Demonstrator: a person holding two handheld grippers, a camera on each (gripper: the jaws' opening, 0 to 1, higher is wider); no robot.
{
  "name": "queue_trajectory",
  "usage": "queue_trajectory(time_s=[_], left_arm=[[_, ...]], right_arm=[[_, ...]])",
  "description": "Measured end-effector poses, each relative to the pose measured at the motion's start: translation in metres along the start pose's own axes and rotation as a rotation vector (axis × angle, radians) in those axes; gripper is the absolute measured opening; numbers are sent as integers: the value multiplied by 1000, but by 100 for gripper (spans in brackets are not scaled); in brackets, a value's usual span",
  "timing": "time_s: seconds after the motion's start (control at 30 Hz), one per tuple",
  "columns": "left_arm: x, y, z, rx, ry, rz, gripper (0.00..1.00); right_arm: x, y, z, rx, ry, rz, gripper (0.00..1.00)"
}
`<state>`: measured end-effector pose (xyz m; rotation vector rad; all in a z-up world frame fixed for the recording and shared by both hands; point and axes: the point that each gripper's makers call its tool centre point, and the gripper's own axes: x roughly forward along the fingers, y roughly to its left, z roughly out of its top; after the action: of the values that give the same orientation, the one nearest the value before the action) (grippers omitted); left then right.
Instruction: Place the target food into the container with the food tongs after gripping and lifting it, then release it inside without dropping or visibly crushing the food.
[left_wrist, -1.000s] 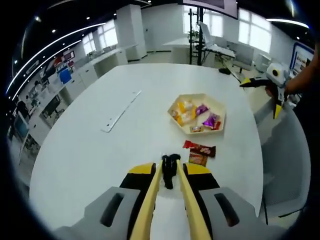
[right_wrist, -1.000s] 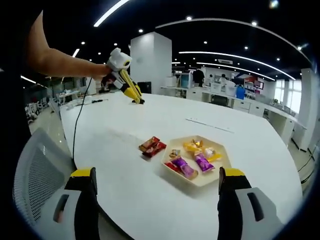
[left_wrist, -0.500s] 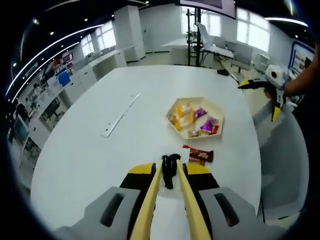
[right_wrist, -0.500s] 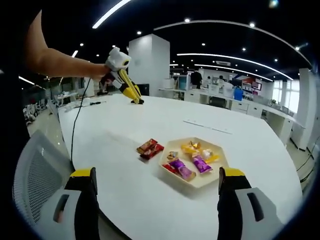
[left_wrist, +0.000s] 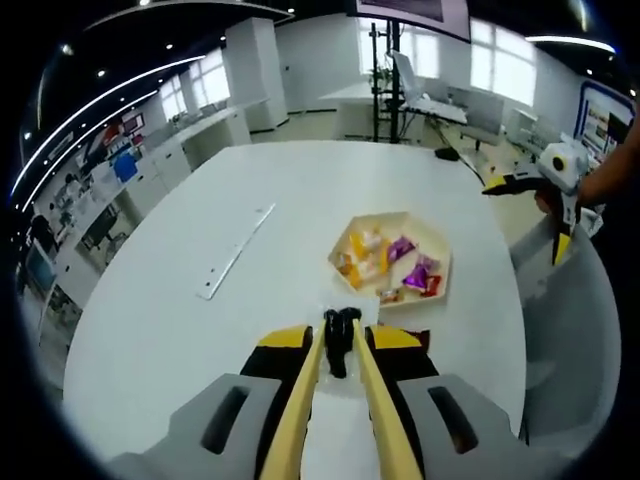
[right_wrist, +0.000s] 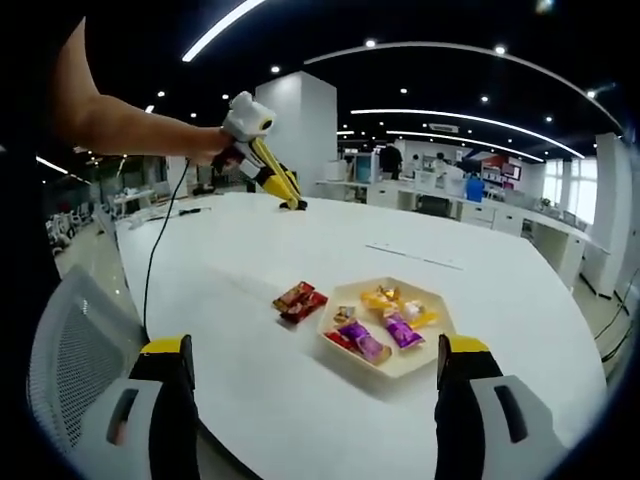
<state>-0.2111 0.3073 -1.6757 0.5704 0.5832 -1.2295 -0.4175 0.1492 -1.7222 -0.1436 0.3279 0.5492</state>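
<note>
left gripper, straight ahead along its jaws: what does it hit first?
Probably the white table: the shut left gripper points down at its surface just short of the hexagonal tray of wrapped snacks. Continued along the tabletop, the tray comes next. Depth is uncertain.

No lettering, brand, number or sign can be read in either view. The snack wrappers in the hexagonal tray (right_wrist: 425, 352) and the two red packets (right_wrist: 300, 299) beside it on the white table (right_wrist: 250, 290) are too small and blurred to make out any print.
</note>
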Motion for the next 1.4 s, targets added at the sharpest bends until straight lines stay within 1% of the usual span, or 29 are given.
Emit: queue_trajectory(time_s=[0.07,0.33,0.67,0.8,0.87,0.93,1.07,1.3,1.4], left_arm=[[6,1,3,7,2,-8,17],[30,-10,24,31,-12,-38,17],[59,-20,46,56,-6,-52,17],[72,-29,57,58,-7,-63,17],[79,-31,63,51,-8,-61,17],[86,-33,68,51,-11,-56,17],[95,-43,78,63,-16,-74,17],[102,-51,102,79,-37,-82,17],[104,-52,108,78,-45,-83,17]], right_arm=[[-1,-1,1,2,-6,-3,100],[-2,-1,3,7,-15,-8,100],[-2,-2,5,18,-25,-10,100],[-2,-2,5,19,-26,-10,100],[-3,-2,6,8,-26,-16,100],[-2,-2,5,16,-25,-11,100],[-2,-2,5,17,-27,-12,100],[-3,-3,6,15,-32,-17,100],[-3,-3,7,16,-32,-19,100]])
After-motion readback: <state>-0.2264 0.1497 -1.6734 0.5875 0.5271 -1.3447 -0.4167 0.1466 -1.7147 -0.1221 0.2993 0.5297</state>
